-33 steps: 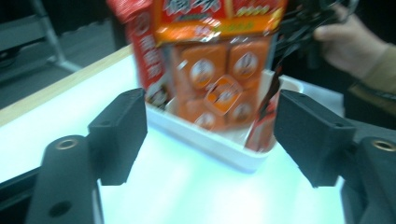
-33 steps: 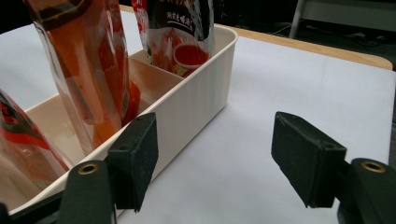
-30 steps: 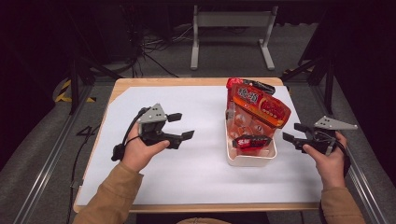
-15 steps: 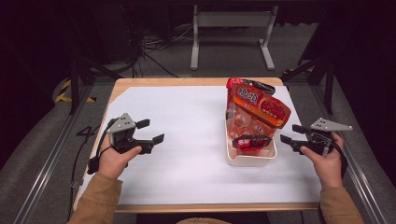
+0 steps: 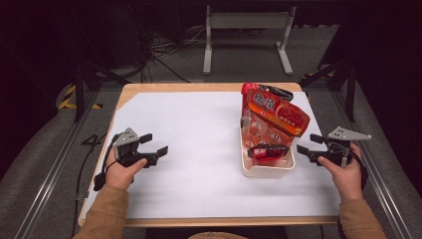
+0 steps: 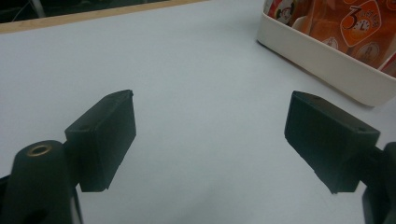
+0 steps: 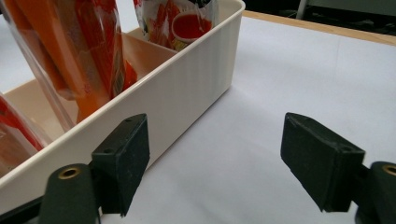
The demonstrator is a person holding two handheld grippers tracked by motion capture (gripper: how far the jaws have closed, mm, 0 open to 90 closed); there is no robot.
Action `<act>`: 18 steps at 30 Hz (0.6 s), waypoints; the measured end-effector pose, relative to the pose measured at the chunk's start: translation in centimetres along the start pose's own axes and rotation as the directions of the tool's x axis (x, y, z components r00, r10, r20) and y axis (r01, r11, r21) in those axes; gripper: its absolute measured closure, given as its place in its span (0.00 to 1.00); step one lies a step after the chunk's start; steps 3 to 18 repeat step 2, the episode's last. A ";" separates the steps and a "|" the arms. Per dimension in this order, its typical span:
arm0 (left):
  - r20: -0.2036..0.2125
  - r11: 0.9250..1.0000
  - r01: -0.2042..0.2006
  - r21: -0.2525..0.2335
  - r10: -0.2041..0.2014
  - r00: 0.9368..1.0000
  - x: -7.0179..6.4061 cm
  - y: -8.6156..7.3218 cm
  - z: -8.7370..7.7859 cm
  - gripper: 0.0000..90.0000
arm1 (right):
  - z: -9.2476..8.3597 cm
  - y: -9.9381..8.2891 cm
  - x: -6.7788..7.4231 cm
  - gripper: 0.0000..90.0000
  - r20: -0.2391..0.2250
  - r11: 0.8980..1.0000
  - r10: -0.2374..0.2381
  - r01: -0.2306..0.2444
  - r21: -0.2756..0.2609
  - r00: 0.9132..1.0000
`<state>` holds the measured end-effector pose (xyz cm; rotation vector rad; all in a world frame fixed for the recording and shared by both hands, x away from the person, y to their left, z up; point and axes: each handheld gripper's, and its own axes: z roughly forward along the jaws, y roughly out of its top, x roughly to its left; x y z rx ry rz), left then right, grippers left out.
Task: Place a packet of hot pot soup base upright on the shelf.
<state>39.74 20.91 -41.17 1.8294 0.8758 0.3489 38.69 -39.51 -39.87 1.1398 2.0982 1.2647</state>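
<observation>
A white plastic bin (image 5: 266, 172) stands on the right half of the table, stuffed with red and orange snack packets (image 5: 276, 112) that lean out of its top. My left gripper (image 5: 157, 143) hovers low over the table's left side, far from the bin. Its jaws have just been opening and stand open with nothing between them (image 6: 210, 135). My right gripper (image 5: 305, 143) sits just right of the bin, pointing at its wall (image 7: 187, 88). Its jaws have just been opening too and are open and empty (image 7: 215, 163).
A white sheet (image 5: 199, 129) covers the wooden table top (image 5: 199, 87). The bin's long wall (image 6: 322, 60) lies ahead and to the right in the left gripper view. Dark floor, cables and a grey stand (image 5: 246, 22) lie beyond the far edge.
My left hand has swung left and down, from near the table's middle to its left side. The right hand has stayed beside the bin.
</observation>
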 end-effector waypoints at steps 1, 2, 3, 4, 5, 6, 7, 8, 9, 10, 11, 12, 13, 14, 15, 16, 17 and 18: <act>0.003 1.000 0.000 -0.001 0.000 1.000 0.0 0.0 0.0 0.19 | 0.0 0.0 0.0 0.26 0.001 1.000 0.002 -0.002 -0.002 1.000; 0.006 1.000 0.000 -0.004 0.000 1.000 -0.1 0.0 0.0 0.19 | 0.0 0.0 0.0 0.25 0.004 1.000 0.002 -0.002 -0.004 1.000; 0.006 1.000 0.000 -0.004 0.000 1.000 -0.1 0.0 0.0 0.19 | 0.0 0.0 0.0 0.25 0.004 1.000 0.002 -0.002 -0.004 1.000; 0.006 1.000 0.000 -0.004 0.000 1.000 -0.1 0.0 0.0 0.19 | 0.0 0.0 0.0 0.25 0.004 1.000 0.002 -0.002 -0.004 1.000; 0.006 1.000 0.000 -0.004 0.000 1.000 -0.1 0.0 0.0 0.19 | 0.0 0.0 0.0 0.25 0.004 1.000 0.002 -0.002 -0.004 1.000; 0.006 1.000 0.000 -0.004 0.000 1.000 -0.1 0.0 0.0 0.19 | 0.0 0.0 0.0 0.25 0.004 1.000 0.002 -0.002 -0.004 1.000; 0.006 1.000 0.000 -0.004 0.000 1.000 -0.1 0.0 0.0 0.19 | 0.0 0.0 0.0 0.25 0.004 1.000 0.002 -0.002 -0.004 1.000; 0.006 1.000 0.000 -0.004 0.000 1.000 -0.1 0.0 0.0 0.19 | 0.0 0.0 0.0 0.25 0.004 1.000 0.002 -0.002 -0.004 1.000; 0.006 1.000 0.000 -0.004 0.000 1.000 -0.1 0.0 0.0 0.19 | 0.0 0.0 0.0 0.25 0.004 1.000 0.002 -0.002 -0.004 1.000; 0.006 1.000 0.000 -0.004 0.000 1.000 -0.1 0.0 0.0 0.19 | 0.0 0.0 0.0 0.25 0.004 1.000 0.002 -0.002 -0.004 1.000; 0.006 1.000 0.000 -0.004 0.000 1.000 -0.1 0.0 0.0 0.19 | 0.0 0.0 0.0 0.25 0.004 1.000 0.002 -0.002 -0.004 1.000; 0.006 1.000 0.000 -0.004 0.000 1.000 -0.1 0.0 0.0 0.19 | 0.0 0.0 0.0 0.25 0.004 1.000 0.002 -0.002 -0.004 1.000; 0.006 1.000 0.000 -0.004 0.000 1.000 -0.1 0.0 0.0 0.19 | 0.0 0.0 0.0 0.25 0.004 1.000 0.002 -0.002 -0.004 1.000; 0.006 1.000 0.000 -0.004 0.000 1.000 -0.1 0.0 0.0 0.19 | 0.0 0.0 0.0 0.25 0.004 1.000 0.002 -0.002 -0.004 1.000; 0.006 1.000 0.000 -0.004 0.000 1.000 -0.1 0.0 0.0 0.19 | 0.0 0.0 0.0 0.25 0.004 1.000 0.002 -0.002 -0.004 1.000; 0.006 1.000 0.000 -0.004 0.000 1.000 -0.1 0.0 0.0 0.19 | 0.0 0.0 0.0 0.25 0.004 1.000 0.002 -0.002 -0.004 1.000; 0.006 1.000 0.000 -0.004 0.000 1.000 -0.1 0.0 0.0 0.19 | 0.0 0.0 0.0 0.25 0.004 1.000 0.002 -0.002 -0.004 1.000; 0.006 1.000 0.000 -0.004 0.000 1.000 -0.1 0.0 0.0 0.19 | 0.0 0.0 0.0 0.25 0.004 1.000 0.002 -0.002 -0.004 1.000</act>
